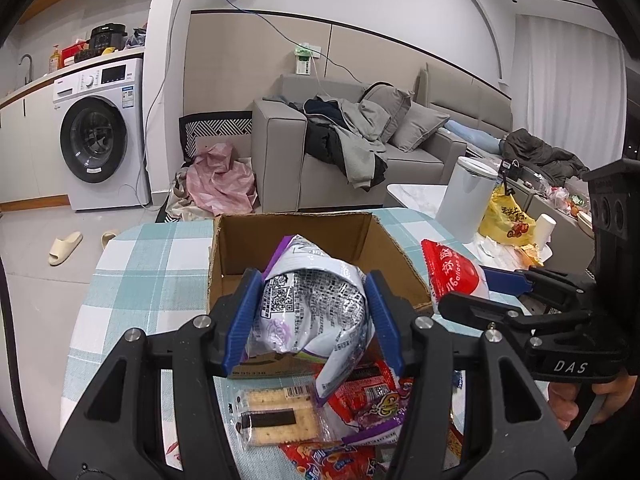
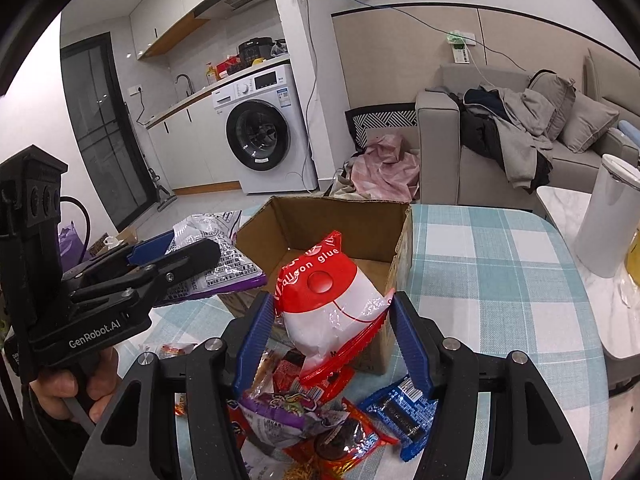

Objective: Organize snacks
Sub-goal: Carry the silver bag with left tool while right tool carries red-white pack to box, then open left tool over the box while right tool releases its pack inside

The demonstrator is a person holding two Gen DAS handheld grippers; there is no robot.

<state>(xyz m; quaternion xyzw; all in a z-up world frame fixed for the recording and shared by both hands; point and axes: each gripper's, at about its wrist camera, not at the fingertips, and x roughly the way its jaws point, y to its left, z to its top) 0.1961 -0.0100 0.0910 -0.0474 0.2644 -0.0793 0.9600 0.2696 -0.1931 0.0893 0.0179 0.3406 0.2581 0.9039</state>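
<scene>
Left wrist view: the left gripper had its blue pads closed partway on a crumpled silver-and-purple snack bag, pinching it from both sides, and held it up in front of the cardboard box.
Right wrist view: the right gripper was clamped the same way on a red-and-white snack bag, its jaws only partly drawn in because the puffy bag filled the gap.
Box: open-topped, it stood on the checked tablecloth at the far side of the table; the part of its floor that showed looked bare, though both held bags hid much of the inside.
Position of the held bags: both hung at or just short of the box's near rim, side by side, and neither had been let go; whether either was already over the opening could not be told for sure.
Done so far: two packets were lifted off the table, as I judged it, and none could be seen resting in the box.
Still on the table: a cracker pack, a red snack packet, a purple packet, a blue wrapper and more red wrappers lay in a loose heap near the grippers.
Progress: early; most of the sorting was left.
Next need, as a judgement: carry both bags clear over the rim and release them, then come back for the heap.
</scene>
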